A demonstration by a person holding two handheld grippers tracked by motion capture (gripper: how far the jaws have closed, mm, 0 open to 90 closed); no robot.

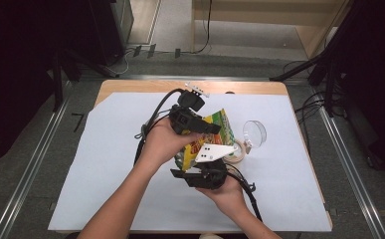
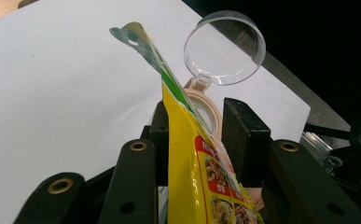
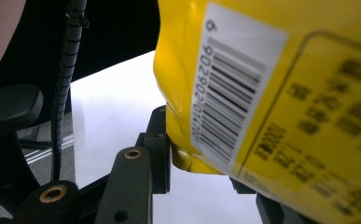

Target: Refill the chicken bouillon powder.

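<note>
Grippers on a yellow packet, held above the white sheet.

Left gripper point(image 1: 207, 128) clamps the yellow packet point(image 1: 207, 142) near its upper edge, jaws pressed on both faces in the left gripper view; right gripper point(image 1: 200, 174) grips the packet's lower corner, barcode side toward its camera. Packet hangs between both hands, off the white sheet point(image 1: 105, 164). Just right of the packet: a beige-rimmed jar point(image 1: 240, 152) with its clear lid point(image 1: 254, 132) flipped open, standing on the sheet.
</note>
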